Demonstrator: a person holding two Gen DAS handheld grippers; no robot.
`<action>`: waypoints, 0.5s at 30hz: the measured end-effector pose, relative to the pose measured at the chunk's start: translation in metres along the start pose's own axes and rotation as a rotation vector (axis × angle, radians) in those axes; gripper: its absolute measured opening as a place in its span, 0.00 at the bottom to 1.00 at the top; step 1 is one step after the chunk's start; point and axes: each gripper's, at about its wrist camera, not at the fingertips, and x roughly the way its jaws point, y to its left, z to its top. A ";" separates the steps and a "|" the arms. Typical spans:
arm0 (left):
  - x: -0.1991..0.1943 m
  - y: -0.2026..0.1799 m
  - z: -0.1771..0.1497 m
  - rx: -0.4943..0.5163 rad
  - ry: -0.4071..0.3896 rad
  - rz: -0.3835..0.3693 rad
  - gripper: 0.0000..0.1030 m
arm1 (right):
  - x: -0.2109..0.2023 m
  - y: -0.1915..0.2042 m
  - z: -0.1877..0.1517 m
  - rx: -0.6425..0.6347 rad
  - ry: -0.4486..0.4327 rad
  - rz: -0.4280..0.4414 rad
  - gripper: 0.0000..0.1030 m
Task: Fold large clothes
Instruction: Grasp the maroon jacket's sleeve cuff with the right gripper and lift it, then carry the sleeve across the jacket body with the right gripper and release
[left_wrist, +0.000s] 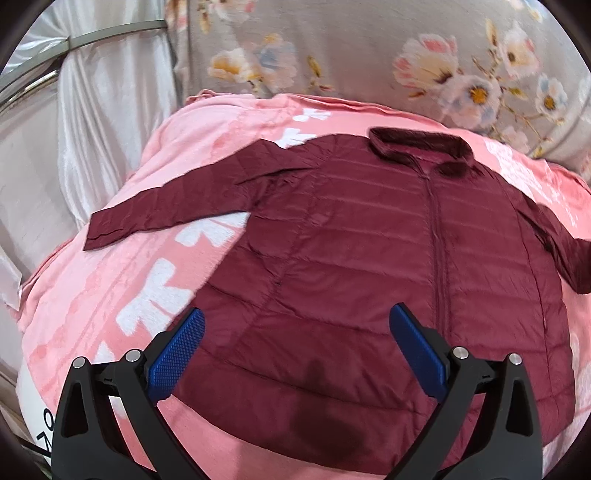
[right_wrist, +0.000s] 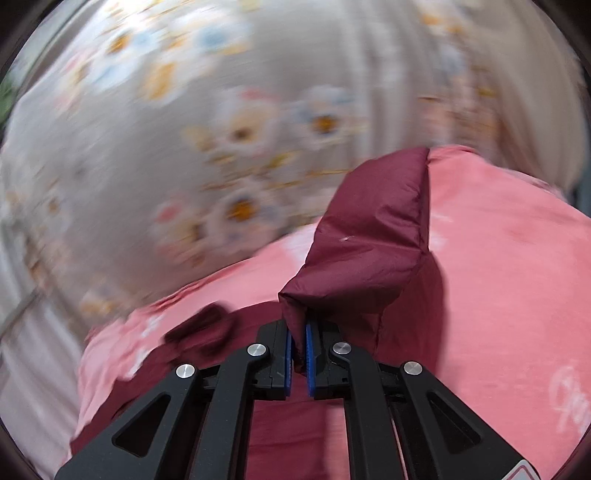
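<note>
The jacket (left_wrist: 369, 258) is a deep maroon with horizontal quilting lines, and its collar (left_wrist: 421, 149) is a darker, plush maroon. It lies on a pink blanket (left_wrist: 110, 295) printed with white shapes and fainter rose blotches, and behind that is a grey-beige sheet (left_wrist: 351, 51) patterned with white, pink and pale blue flowers with yellow centres. Both the left gripper (left_wrist: 295, 314) and the right gripper (right_wrist: 299, 343) are black with textured blue pads (left_wrist: 177, 354), and pale silvery satin cloth (left_wrist: 92, 129) hangs at the left.

A maroon quilted puffer jacket (left_wrist: 369, 258) lies flat on a pink printed blanket (left_wrist: 110, 295), collar (left_wrist: 417, 147) toward the grey floral-print bedding (left_wrist: 369, 55) behind, one sleeve (left_wrist: 166, 206) stretched left, the other sleeve (right_wrist: 369, 236) lifted in the right tongs (right_wrist: 299, 350).
</note>
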 end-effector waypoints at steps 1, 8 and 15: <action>0.000 0.005 0.002 -0.009 -0.005 0.007 0.95 | 0.006 0.024 -0.004 -0.037 0.016 0.043 0.06; 0.006 0.051 0.006 -0.086 -0.011 0.040 0.95 | 0.051 0.157 -0.047 -0.192 0.141 0.273 0.05; 0.018 0.084 0.005 -0.129 -0.002 0.060 0.95 | 0.082 0.237 -0.104 -0.283 0.254 0.369 0.05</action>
